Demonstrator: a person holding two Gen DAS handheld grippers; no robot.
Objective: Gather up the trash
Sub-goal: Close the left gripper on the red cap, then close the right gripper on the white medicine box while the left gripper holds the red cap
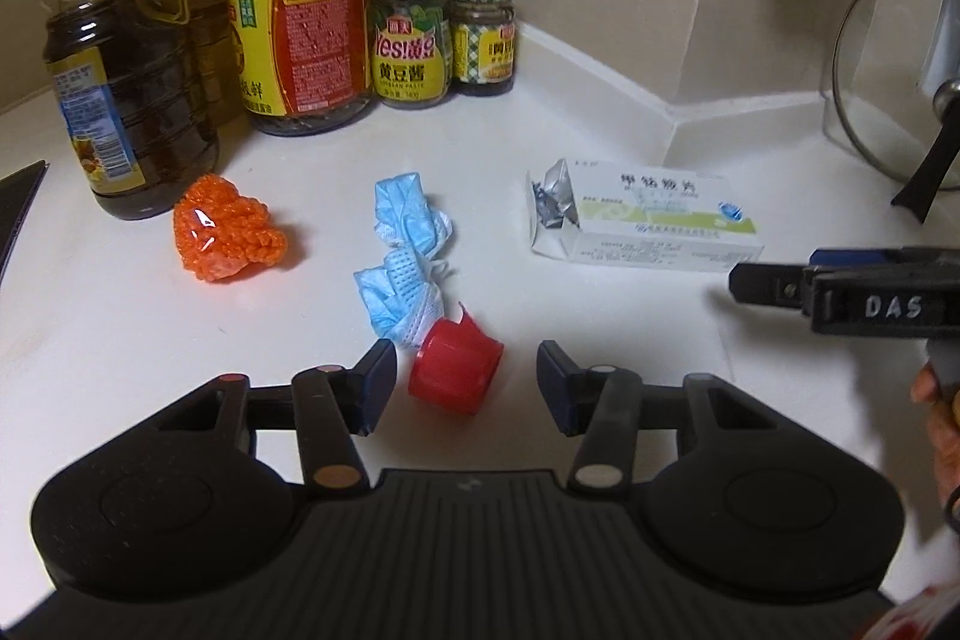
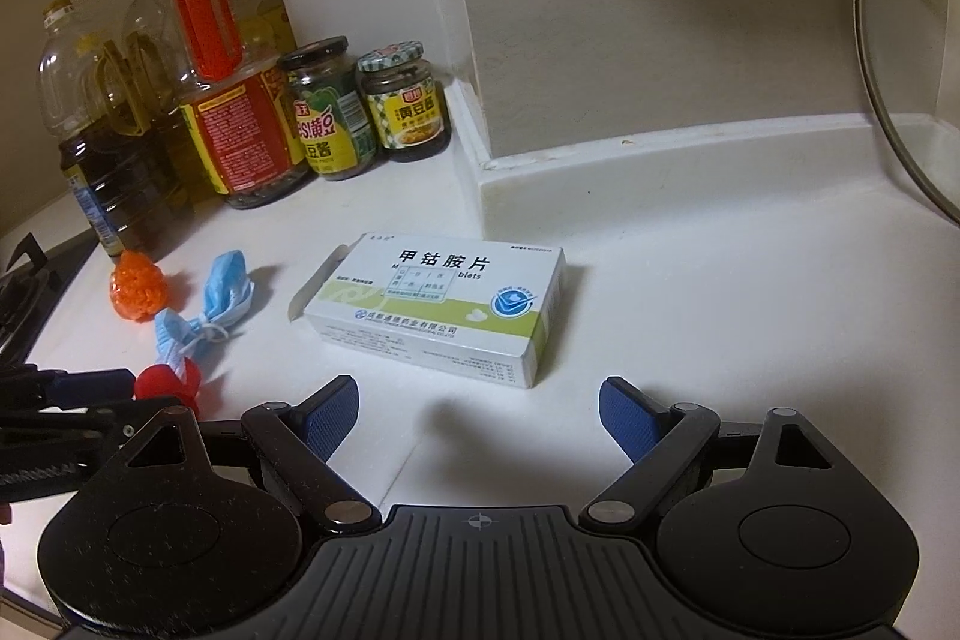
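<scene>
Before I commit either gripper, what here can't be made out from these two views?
- Red plastic bottle cap: right wrist view, mostly behind the left gripper.
- White medicine box: contents unseen, only crumpled foil at its torn end, left wrist view.
- Glass pot lid: cut off by frame edges.
- No trash bin visible.

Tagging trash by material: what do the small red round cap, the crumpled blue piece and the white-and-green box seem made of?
Small red round cap: glossy moulded plastic, probably.
Crumpled blue piece: soft pleated nonwoven fabric with white loops, seemingly a face mask.
White-and-green box: printed matte cardboard, open end flap.
</scene>
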